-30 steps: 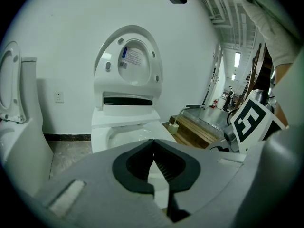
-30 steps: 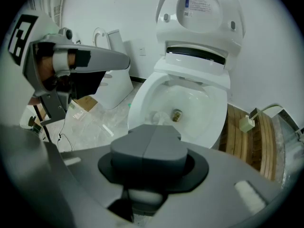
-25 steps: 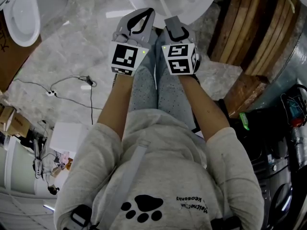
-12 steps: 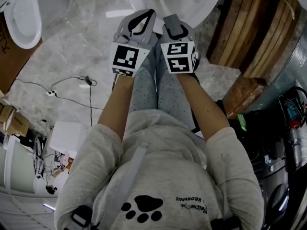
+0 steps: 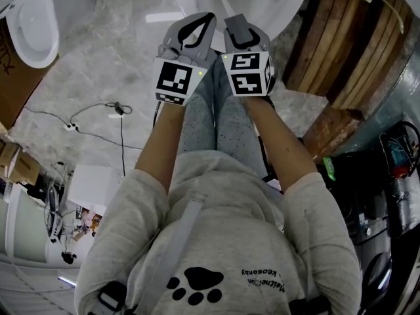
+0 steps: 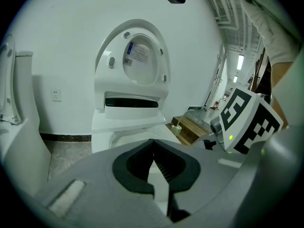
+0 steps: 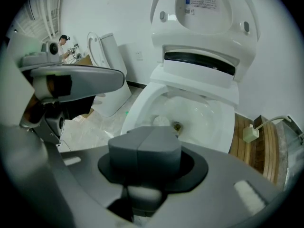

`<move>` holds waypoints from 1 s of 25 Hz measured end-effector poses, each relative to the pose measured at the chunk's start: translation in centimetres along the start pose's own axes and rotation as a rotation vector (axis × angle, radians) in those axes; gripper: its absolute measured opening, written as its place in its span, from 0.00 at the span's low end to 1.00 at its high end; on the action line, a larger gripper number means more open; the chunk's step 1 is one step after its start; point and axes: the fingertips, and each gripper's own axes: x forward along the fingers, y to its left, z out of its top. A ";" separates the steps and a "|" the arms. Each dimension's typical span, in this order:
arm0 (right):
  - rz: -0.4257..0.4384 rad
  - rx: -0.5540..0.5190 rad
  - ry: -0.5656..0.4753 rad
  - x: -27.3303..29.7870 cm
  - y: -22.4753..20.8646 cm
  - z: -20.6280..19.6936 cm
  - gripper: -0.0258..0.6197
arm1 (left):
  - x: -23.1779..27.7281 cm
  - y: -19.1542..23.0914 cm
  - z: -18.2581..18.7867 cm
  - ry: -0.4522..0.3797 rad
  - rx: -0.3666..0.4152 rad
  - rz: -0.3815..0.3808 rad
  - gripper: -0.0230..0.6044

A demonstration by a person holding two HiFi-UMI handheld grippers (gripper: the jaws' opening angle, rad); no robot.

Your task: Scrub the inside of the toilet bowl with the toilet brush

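The white toilet bowl [image 5: 279, 5] lies at the top of the head view, and its seat and lid [image 7: 204, 13] stand raised. My right gripper [image 5: 237, 26] is at the near rim, shut on the toilet brush's white handle [image 5: 222, 4], which runs up into the bowl. In the right gripper view the jaws [image 7: 141, 146] are pressed together, and the white brush head [image 7: 160, 121] sits low in the bowl [image 7: 199, 113] beside the drain. My left gripper [image 5: 203, 18] hangs just left of it, shut with nothing held. Its tips [image 6: 153, 153] meet in front of the toilet [image 6: 133, 122].
A second toilet [image 5: 29, 25] stands at the left by a cardboard box [image 5: 10, 77]. Wooden boards [image 5: 348, 44] lie to the right of the bowl, with a small white fitting and tube [image 7: 249, 133] on them. Cables [image 5: 98, 113] trail over the marble floor. A person [image 7: 61, 42] is far off.
Both grippers have crept slightly up toward the bowl, and the right gripper's marker cube has turned a little. The grip on the brush handle is unchanged.
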 end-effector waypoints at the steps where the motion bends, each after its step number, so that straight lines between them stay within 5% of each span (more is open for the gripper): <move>1: 0.001 0.000 -0.001 0.1 -0.1 0.2 0.29 | 0.1 0.1 0.1 0.000 0.000 0.001 0.02; 25: -0.001 -0.063 -0.079 1.1 -3.4 6.4 0.28 | 1.5 0.4 0.7 0.017 -0.004 0.000 0.02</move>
